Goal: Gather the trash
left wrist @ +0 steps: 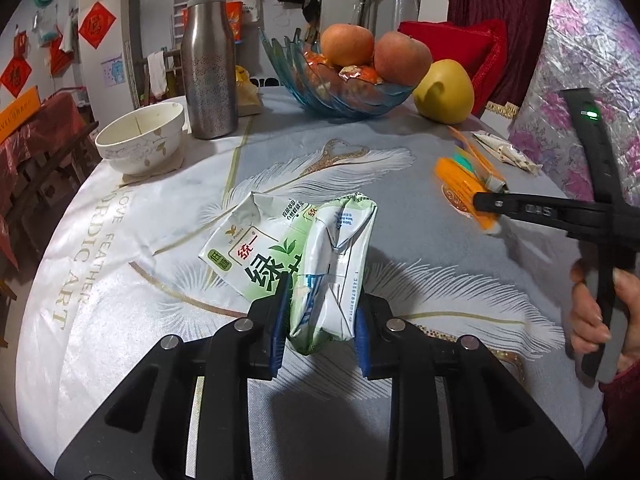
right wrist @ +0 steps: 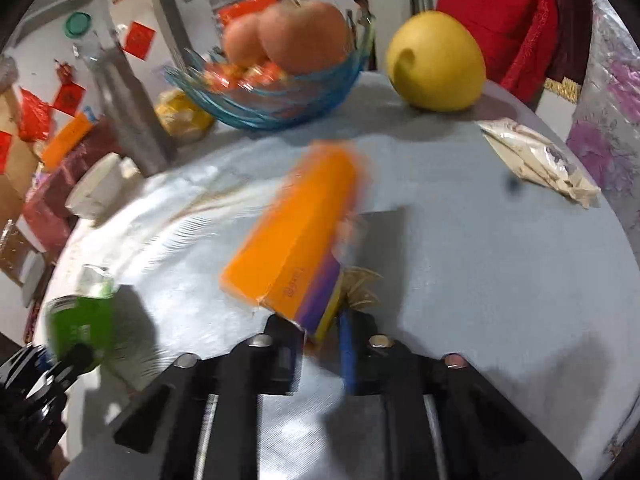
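Green-and-white carton, orange box, blue glass bowl, white-feathered grey tablecloth.

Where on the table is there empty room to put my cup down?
Bare cloth lies between the white bowl and the green tea carton. It is crowded at the far edge: steel bottle, fruit bowl, yellow fruit.

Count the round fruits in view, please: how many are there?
3: two apples in the blue glass bowl, one yellow pomelo beside it. Others may hide underneath.
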Demonstrator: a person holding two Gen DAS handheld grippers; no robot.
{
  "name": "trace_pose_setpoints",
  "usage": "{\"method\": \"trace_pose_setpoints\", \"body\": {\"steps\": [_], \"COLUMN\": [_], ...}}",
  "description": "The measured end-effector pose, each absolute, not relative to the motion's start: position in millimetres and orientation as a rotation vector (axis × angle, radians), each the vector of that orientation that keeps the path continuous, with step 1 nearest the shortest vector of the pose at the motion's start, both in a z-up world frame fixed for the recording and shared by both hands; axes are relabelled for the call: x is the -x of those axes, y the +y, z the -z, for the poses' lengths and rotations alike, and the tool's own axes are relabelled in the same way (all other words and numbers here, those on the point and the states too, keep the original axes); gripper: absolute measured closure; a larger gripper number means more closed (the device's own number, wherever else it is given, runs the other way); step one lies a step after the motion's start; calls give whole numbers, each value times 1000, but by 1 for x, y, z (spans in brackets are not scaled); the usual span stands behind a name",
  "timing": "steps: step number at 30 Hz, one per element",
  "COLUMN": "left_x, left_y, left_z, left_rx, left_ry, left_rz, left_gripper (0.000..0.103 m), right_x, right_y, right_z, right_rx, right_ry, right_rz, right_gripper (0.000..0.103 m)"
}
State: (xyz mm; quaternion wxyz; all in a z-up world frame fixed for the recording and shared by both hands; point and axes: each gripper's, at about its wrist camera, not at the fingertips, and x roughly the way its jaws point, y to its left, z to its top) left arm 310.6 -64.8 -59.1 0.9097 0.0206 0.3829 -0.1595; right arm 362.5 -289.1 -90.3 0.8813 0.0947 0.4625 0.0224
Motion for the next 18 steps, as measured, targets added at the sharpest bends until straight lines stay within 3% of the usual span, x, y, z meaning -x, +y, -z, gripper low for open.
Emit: {"method": "trace_pose_setpoints", "body": {"steps": [18], "left_x": [-245], "left_y": [-19], "left_z": [33], "left_rx": [26], "left_ry": [709], "left_rz": [171], "left_gripper": [74], "right_x": [-268], "right_y": [-249], "right_z": [37], "right_rx": [-208], "right_ry": [795], "right_rz": [-273], "right_gripper": [89]}}
